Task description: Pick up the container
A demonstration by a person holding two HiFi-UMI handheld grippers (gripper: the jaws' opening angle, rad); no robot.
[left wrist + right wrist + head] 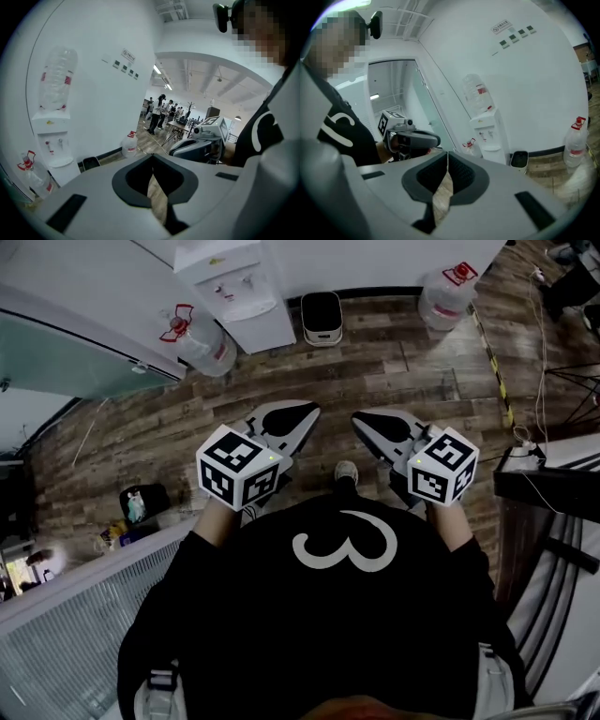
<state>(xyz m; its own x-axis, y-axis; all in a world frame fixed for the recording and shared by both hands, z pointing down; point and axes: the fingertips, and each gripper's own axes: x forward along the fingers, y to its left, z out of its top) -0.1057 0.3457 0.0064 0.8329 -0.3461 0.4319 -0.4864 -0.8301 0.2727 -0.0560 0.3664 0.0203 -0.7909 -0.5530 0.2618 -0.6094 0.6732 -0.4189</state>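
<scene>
We hold the left hand-held gripper (298,416) and the right hand-held gripper (367,423) — both closed, empty — above the floor (403,352); we should open the jaws before approaching any container.

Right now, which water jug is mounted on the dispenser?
The upside-down jug atop the white dispenser; the two red-capped jugs stand on the floor.

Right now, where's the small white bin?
Head view, top centre: the small white bin stands on the wood floor against the wall, just right of the water dispenser, with a water jug farther right.
</scene>
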